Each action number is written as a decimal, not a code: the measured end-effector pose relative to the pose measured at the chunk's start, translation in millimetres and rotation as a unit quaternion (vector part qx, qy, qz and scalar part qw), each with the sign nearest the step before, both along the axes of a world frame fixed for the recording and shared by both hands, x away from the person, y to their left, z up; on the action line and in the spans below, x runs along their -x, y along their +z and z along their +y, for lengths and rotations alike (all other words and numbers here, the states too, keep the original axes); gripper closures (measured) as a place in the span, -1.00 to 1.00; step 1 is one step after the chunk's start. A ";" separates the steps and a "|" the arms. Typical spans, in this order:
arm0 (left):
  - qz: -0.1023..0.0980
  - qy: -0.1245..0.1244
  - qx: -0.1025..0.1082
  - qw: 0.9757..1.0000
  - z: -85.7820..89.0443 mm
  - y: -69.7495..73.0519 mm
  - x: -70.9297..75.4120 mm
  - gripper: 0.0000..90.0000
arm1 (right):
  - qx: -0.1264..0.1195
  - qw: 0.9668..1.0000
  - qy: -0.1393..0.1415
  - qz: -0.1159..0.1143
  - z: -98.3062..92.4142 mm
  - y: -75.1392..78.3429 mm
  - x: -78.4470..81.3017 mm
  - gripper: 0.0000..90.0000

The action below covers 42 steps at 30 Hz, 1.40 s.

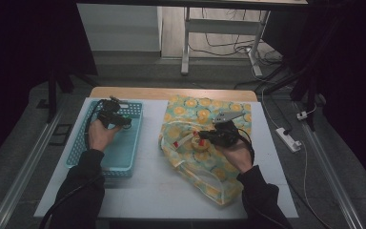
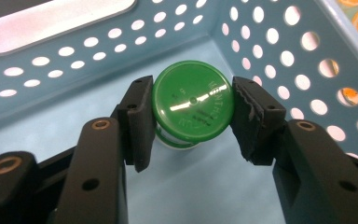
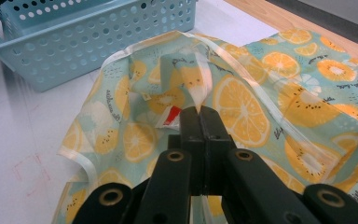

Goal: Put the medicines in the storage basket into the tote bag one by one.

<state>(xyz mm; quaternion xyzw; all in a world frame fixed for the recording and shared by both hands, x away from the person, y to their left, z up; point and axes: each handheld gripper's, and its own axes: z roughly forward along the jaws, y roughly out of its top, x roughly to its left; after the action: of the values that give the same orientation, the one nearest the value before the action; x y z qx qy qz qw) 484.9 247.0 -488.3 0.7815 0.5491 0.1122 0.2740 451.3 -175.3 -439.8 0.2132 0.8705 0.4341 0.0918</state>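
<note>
A light blue perforated basket (image 1: pixel 124 152) sits at the table's left. My left gripper (image 1: pixel 124 122) reaches into it, and its jaws press both sides of a green-capped bottle (image 2: pixel 193 100) standing on the basket floor (image 2: pixel 200 186). At the table's right lies a cloth bag printed with orange slices (image 1: pixel 195 107). My right gripper (image 1: pixel 206 138) is over its opening. In the right gripper view this gripper (image 3: pixel 200 114) is shut on a fold of the bag's fabric (image 3: pixel 247 102) and holds it up. A small red and white tag (image 3: pixel 170 116) shows beside the jaws.
The white tabletop (image 1: pixel 147 181) has bare room between basket and bag and along its front. A wooden edge (image 1: pixel 171 93) runs along the back. On the floor to the right lies a power strip (image 1: pixel 288 139) with cables. A desk frame (image 1: pixel 186 43) stands behind.
</note>
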 end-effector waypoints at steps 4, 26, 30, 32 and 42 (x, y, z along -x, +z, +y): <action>-0.012 -0.007 0.008 1.000 1.2 7.9 5.8 0.15 | 0.000 1.000 0.000 0.000 0.2 0.1 0.1 1.00; -0.049 -0.060 0.034 0.996 -0.3 54.5 44.0 0.15 | 0.002 1.000 0.001 0.002 2.3 -0.6 1.0 1.00; -0.056 -0.070 0.044 0.995 -4.7 57.8 50.2 0.15 | 0.000 1.000 0.001 0.003 1.8 0.0 0.9 1.00; -0.058 -0.077 0.047 0.994 -8.1 59.5 53.0 0.15 | 0.000 1.000 0.000 0.004 1.5 0.2 0.8 1.00; -0.063 -0.127 0.057 0.988 -39.6 64.9 65.8 0.15 | -0.004 1.000 -0.001 0.001 0.9 1.0 0.8 1.00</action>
<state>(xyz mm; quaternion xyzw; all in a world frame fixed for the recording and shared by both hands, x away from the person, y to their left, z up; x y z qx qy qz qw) 419.1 207.5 -423.4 0.8193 0.4325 0.0940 0.3644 450.5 -174.4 -438.8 0.2150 0.8685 0.4374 0.0901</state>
